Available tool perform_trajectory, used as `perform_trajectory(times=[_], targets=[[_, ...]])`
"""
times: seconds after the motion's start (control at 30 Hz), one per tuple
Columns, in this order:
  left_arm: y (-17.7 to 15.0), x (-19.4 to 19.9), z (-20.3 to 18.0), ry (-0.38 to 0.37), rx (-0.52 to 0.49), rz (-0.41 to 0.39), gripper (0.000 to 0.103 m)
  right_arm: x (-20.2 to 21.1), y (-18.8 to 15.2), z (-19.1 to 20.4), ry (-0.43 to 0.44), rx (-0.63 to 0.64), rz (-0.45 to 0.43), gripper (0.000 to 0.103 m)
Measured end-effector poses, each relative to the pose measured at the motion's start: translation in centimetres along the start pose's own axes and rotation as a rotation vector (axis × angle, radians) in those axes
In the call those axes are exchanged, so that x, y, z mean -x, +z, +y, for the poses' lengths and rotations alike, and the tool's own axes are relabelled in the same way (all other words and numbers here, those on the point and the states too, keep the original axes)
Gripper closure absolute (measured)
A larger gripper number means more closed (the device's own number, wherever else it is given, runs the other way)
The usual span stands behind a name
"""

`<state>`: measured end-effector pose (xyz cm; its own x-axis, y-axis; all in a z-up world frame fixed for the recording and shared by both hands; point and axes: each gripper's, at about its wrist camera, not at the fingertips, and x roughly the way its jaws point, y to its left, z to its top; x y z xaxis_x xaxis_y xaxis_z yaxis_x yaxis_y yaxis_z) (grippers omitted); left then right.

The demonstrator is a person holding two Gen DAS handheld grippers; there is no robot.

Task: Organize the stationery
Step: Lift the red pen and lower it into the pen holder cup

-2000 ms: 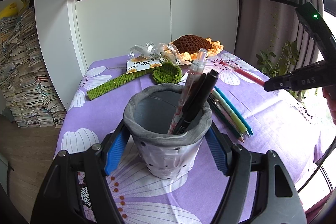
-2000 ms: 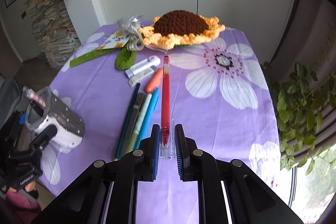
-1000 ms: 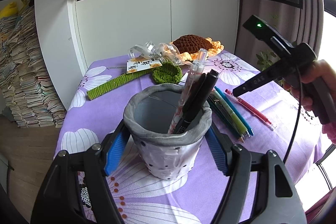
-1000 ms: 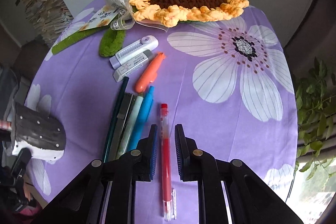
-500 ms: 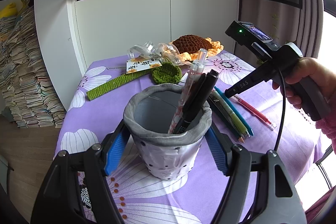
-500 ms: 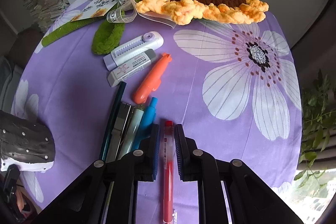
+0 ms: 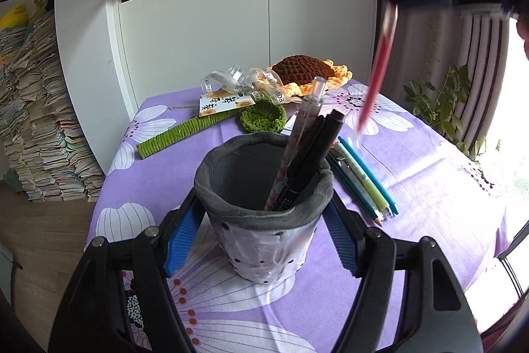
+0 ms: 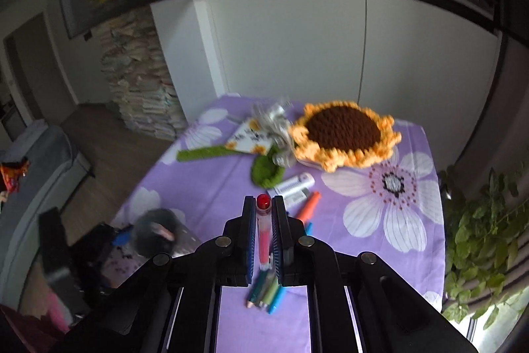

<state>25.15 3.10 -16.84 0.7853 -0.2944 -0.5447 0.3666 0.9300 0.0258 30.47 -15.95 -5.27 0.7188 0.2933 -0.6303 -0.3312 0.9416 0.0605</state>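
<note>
My left gripper (image 7: 263,230) is shut on a grey pen cup (image 7: 264,210) that stands on the purple flowered tablecloth; the cup holds a clear pen and two black pens (image 7: 307,151). My right gripper (image 8: 263,204) is shut on a red pen (image 8: 263,230) and holds it high above the table. In the left wrist view the red pen (image 7: 377,71) hangs blurred at upper right, tip down, right of the cup. The cup also shows in the right wrist view (image 8: 155,230), lower left.
Several pens and a pencil (image 7: 360,177) lie right of the cup. An orange marker (image 8: 307,204), an eraser and a correction tape (image 8: 292,184) lie farther back. A crocheted sunflower (image 8: 344,134) with green stem and ribbon is at the back. A plant (image 8: 482,220) stands right.
My right gripper has closed on the red pen and lifted it off the table, swinging up and toward the cup. The left gripper and cup have not moved.
</note>
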Motion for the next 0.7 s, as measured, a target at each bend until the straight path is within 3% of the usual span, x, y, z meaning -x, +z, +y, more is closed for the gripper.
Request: perform_trajectory(times=[0.17,0.3,0.53,0.7], targets=[[0.0,0.0,0.0,0.000,-0.001,0.004,0.032,3.9,2.1,3.1,0.093,0.066,-0.175,0.093],[-0.1,0.1,0.0,0.001,-0.002,0.004,0.032,4.1,3.2,5.1,0.155,0.103,-0.209,0.093],[0.0,0.1,0.0,-0.001,-0.001,0.005,0.032,1.7,2.4,6.6,0.252,0.114,-0.135,0.093],[0.0,0.1,0.1,0.000,-0.001,0.004,0.032,-0.5,1.2,7.3,0.249,0.125,-0.054,0.093]])
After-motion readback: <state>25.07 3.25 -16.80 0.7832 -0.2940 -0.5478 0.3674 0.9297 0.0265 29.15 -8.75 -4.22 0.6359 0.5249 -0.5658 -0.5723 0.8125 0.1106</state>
